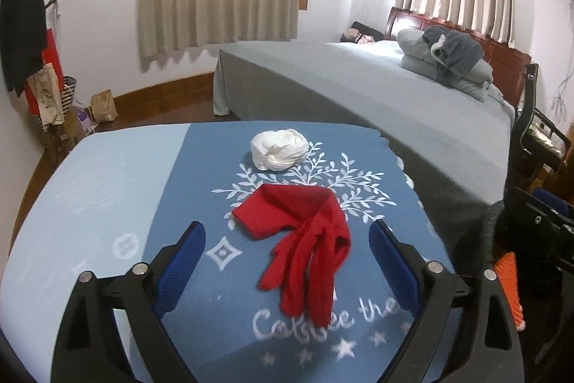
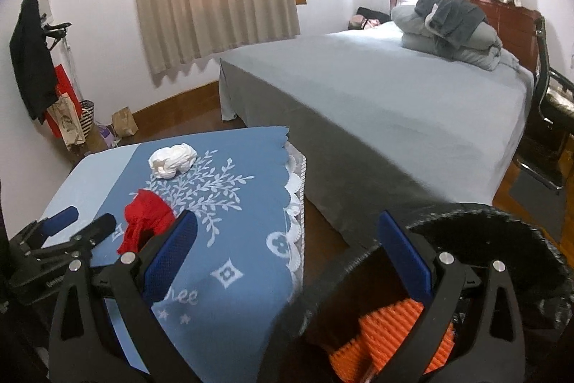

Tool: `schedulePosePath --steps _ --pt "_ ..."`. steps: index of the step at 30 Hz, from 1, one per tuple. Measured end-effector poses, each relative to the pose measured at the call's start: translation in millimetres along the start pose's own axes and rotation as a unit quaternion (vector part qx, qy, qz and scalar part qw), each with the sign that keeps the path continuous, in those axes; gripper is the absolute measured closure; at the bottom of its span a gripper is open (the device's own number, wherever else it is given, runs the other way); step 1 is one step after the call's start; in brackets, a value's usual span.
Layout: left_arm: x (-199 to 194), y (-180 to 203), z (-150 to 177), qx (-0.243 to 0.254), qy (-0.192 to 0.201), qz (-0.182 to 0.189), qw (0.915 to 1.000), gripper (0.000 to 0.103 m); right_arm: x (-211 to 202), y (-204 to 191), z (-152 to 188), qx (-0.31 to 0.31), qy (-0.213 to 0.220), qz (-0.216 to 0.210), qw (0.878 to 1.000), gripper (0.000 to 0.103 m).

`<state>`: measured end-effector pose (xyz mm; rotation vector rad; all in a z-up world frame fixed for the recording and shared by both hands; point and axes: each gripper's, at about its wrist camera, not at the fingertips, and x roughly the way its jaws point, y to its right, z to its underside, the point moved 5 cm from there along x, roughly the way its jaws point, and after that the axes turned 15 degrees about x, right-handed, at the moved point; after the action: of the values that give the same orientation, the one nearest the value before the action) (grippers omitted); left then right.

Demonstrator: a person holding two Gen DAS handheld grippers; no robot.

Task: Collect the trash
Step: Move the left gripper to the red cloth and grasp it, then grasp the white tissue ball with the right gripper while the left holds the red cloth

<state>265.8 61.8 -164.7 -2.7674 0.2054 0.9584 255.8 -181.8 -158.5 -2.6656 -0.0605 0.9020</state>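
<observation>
A crumpled white tissue wad (image 1: 280, 149) lies at the far part of a table under a blue cloth (image 1: 201, 275). A red cloth (image 1: 305, 239) lies nearer, between the fingers of my open left gripper (image 1: 287, 257), which hovers just above and short of it. In the right wrist view the tissue wad (image 2: 173, 160) and red cloth (image 2: 145, 221) lie to the left. My right gripper (image 2: 287, 257) is open and empty, off the table's right edge, above a black bin (image 2: 484, 239) holding an orange ridged item (image 2: 387, 340). The left gripper (image 2: 82, 225) shows at lower left.
A large bed (image 1: 394, 103) with grey sheet and folded bedding stands behind and right of the table. A coat rack with bags (image 1: 39, 60) stands at the left wall. A black chair (image 1: 538, 139) is at the far right. Wooden floor lies between table and bed.
</observation>
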Motion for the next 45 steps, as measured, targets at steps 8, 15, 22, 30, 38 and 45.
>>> schedulePosePath --steps 8,15,22,30,38,45 --pt "48.0 8.4 -2.7 0.006 -0.033 0.009 0.9994 0.013 25.4 0.7 -5.8 0.010 -0.013 0.007 1.000 0.005" --pt "75.1 12.5 -0.2 -0.001 -0.075 0.021 0.9970 0.024 35.6 0.6 -9.1 0.008 -0.020 0.006 1.000 0.005" --pt "78.7 7.6 3.9 -0.020 -0.080 0.041 0.9957 0.081 38.1 -15.6 -12.5 -0.003 -0.018 -0.003 1.000 0.005" --pt "60.8 -10.8 0.2 -0.024 -0.050 0.029 0.9980 0.089 44.5 -37.2 -20.1 -0.015 -0.017 -0.014 1.000 0.005" --pt "62.1 -69.0 0.7 -0.046 -0.047 -0.017 0.9977 0.089 70.9 -70.0 -24.7 -0.025 -0.024 -0.032 0.999 0.005" --pt "72.8 -115.1 6.8 -0.053 -0.057 -0.052 0.9956 0.089 112.0 -105.0 -24.0 -0.033 -0.044 -0.044 0.998 0.005"
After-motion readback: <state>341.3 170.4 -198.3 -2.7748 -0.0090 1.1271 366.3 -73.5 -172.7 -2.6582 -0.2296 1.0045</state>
